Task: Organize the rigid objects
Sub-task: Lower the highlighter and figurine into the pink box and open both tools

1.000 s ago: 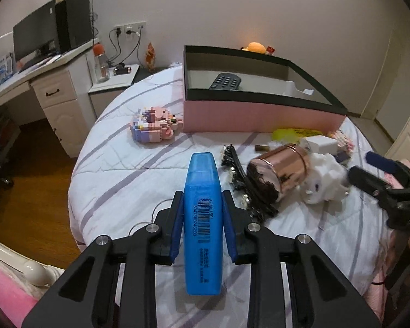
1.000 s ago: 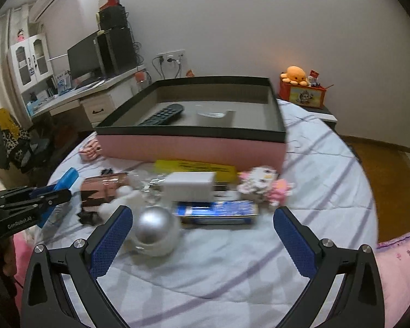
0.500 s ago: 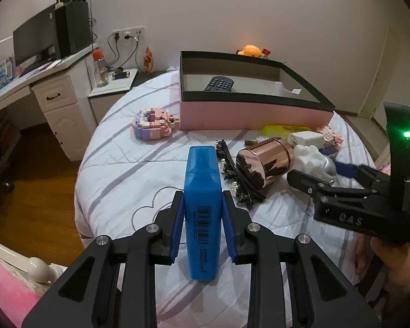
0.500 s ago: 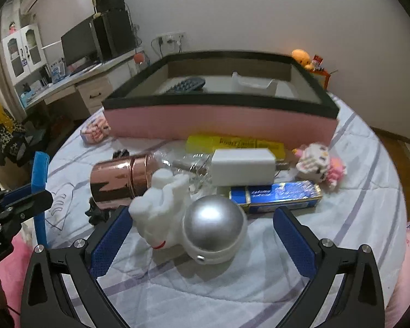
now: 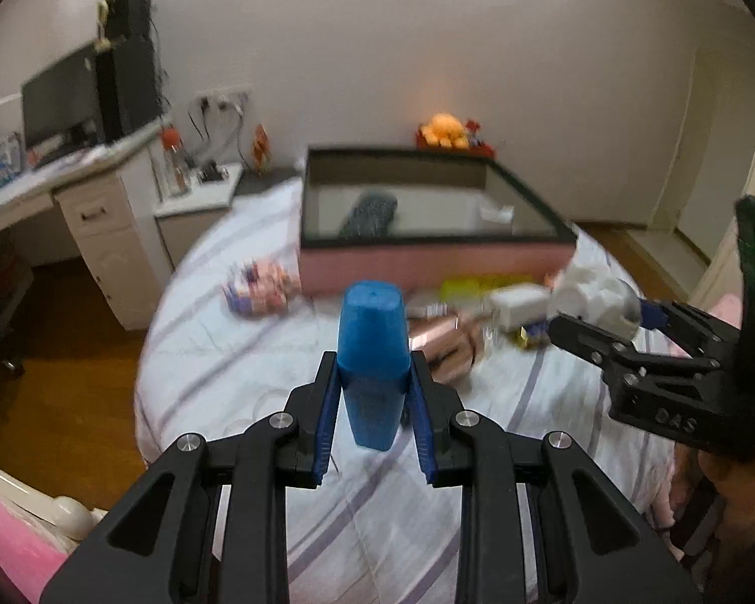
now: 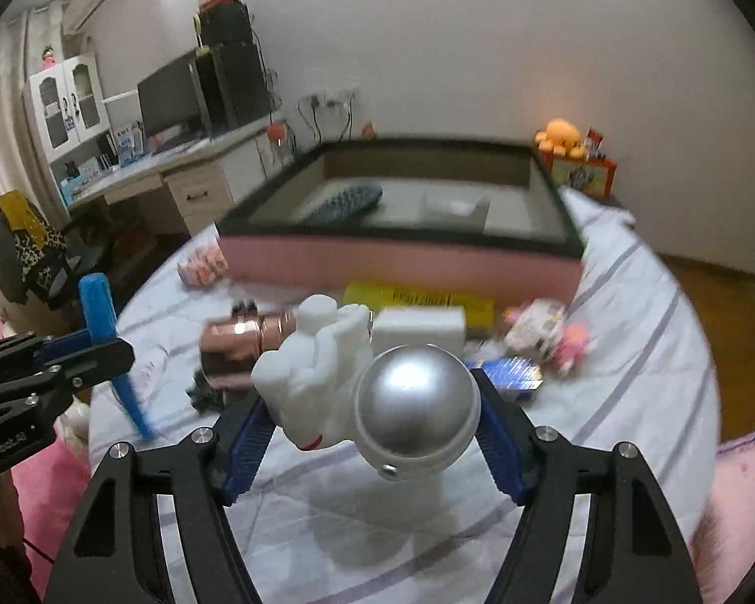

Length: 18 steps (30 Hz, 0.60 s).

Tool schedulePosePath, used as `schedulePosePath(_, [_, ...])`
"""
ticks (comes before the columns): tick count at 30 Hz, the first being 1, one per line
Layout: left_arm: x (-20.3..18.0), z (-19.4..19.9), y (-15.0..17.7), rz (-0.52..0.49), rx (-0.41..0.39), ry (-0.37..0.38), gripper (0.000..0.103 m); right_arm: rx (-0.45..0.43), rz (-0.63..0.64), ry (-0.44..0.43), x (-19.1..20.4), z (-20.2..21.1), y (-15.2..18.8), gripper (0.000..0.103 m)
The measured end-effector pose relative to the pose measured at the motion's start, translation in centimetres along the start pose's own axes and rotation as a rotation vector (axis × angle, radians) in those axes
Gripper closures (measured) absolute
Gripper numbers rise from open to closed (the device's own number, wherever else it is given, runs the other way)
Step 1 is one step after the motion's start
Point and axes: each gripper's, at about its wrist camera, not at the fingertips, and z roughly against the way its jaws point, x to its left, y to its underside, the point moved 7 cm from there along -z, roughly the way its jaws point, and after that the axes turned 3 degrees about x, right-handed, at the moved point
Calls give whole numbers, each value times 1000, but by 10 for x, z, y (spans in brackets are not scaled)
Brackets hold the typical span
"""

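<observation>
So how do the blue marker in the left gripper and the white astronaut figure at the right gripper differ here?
The blue marker is slim, one colour and flat-sided; the astronaut figure is bulky, white with a round silver helmet. The marker fits between nearly closed jaws of the left gripper; the figure fills the much wider right gripper, whose jaws have just been closing. Both are rigid and held off the bed.

We count two grippers: the left gripper [image 5: 373, 392] and the right gripper [image 6: 372, 433]. We count one blue marker [image 5: 375, 352], one white astronaut figure [image 6: 377, 387] with a silver helmet, and one copper-coloured cylinder [image 6: 236, 340]. We see one pink box [image 6: 402, 264], and inside it one remote control [image 6: 340, 204] and one white item [image 6: 458, 209] we cannot identify. On the bed [image 6: 604, 327] we count one yellow pack [image 6: 418, 299], one white block [image 6: 420, 327], one blue packet [image 6: 511, 377] and two small block-built toys [image 6: 201, 264] [image 6: 548, 332].
</observation>
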Motion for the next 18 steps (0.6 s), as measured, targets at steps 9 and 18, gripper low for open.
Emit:
schedulePosePath(9, [-6, 63, -50, 17, -219, -62, 77, -193, 74, 8, 15, 68, -47, 29])
schedulePosePath(18, [-9, 90, -80, 12, -307, -134, 77, -281, 135, -5, 30, 99, -79, 29])
